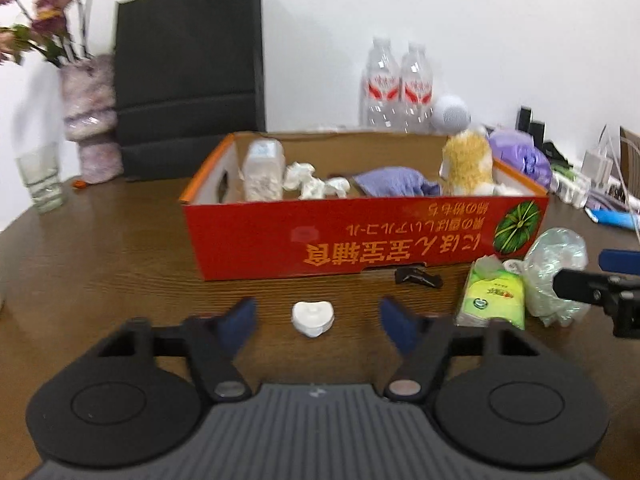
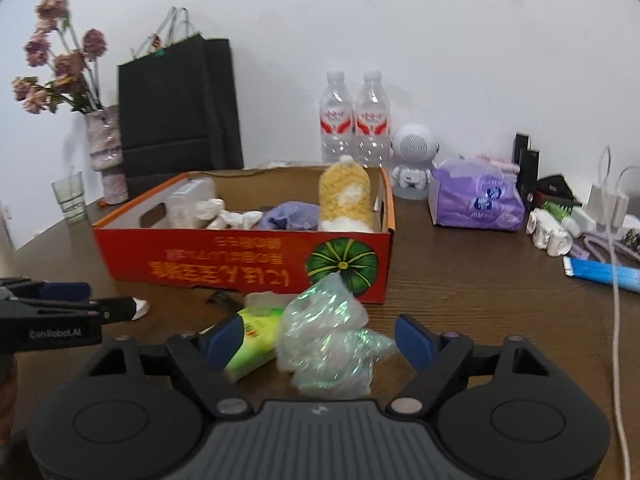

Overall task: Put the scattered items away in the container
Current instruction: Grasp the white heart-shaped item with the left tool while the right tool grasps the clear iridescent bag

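Note:
A red cardboard box (image 1: 360, 236) stands on the brown table and holds a plastic jar, crumpled tissue, a purple cloth and a yellow plush toy (image 1: 468, 164). My left gripper (image 1: 318, 320) is open, with a white heart-shaped item (image 1: 312, 318) on the table between its fingers. In front of the box lie a dark small object (image 1: 416, 278), a green tissue pack (image 1: 492, 300) and a crumpled clear plastic bag (image 1: 556, 276). My right gripper (image 2: 320, 340) is open around the bag (image 2: 328, 344) and the tissue pack (image 2: 252, 340). The box (image 2: 248, 260) shows behind them.
A black paper bag (image 1: 188, 80), a vase of dried flowers (image 1: 90, 116) and a glass (image 1: 40, 180) stand at the back left. Two water bottles (image 2: 354, 116), a white round speaker (image 2: 412, 160), a purple pack (image 2: 476, 200), chargers and cables (image 2: 612, 240) crowd the back right.

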